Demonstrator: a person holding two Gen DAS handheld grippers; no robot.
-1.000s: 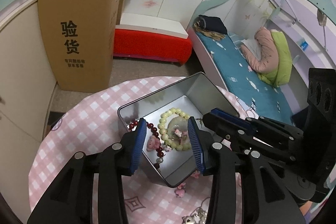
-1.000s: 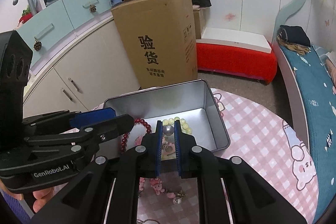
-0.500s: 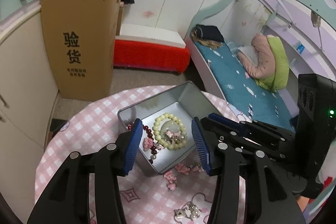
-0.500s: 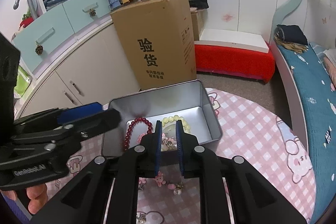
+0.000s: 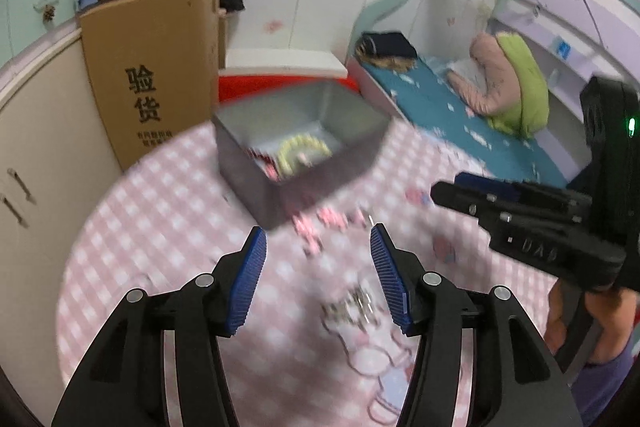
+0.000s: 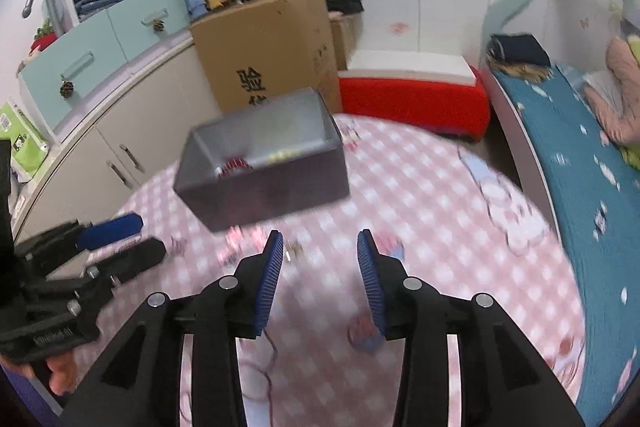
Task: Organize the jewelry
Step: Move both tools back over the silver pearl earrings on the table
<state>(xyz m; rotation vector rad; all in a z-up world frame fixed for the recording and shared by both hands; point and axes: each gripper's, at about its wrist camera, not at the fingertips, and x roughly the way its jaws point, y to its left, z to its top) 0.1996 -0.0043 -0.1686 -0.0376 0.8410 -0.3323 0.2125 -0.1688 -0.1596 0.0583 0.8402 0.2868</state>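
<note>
An open silver tin (image 5: 344, 151) stands at the far side of the pink checked table. Inside it lie a yellow bead bracelet (image 5: 304, 147) and a red bead bracelet (image 6: 234, 163). A pink charm bracelet (image 5: 320, 219) lies on the cloth just in front of the tin. A small silver piece (image 5: 356, 303) lies nearer, between my left fingers in that view. My left gripper (image 5: 316, 239) hangs over the cloth short of the tin, its jaws opening, nothing between them. My right gripper (image 6: 320, 241) is beside it, its jaws also opening and empty. Both views are blurred.
A tall cardboard box (image 6: 272, 47) stands behind the table against pale cabinets (image 6: 120, 131). A red bench (image 6: 412, 99) sits at the back and a bed with a blue sheet (image 5: 460, 123) runs along the right. A small red and blue item (image 6: 362, 335) lies on the cloth.
Both grippers have drawn back from over the tin toward the near side of the table. The right jaws, shut before, have parted. The left jaws have widened.
</note>
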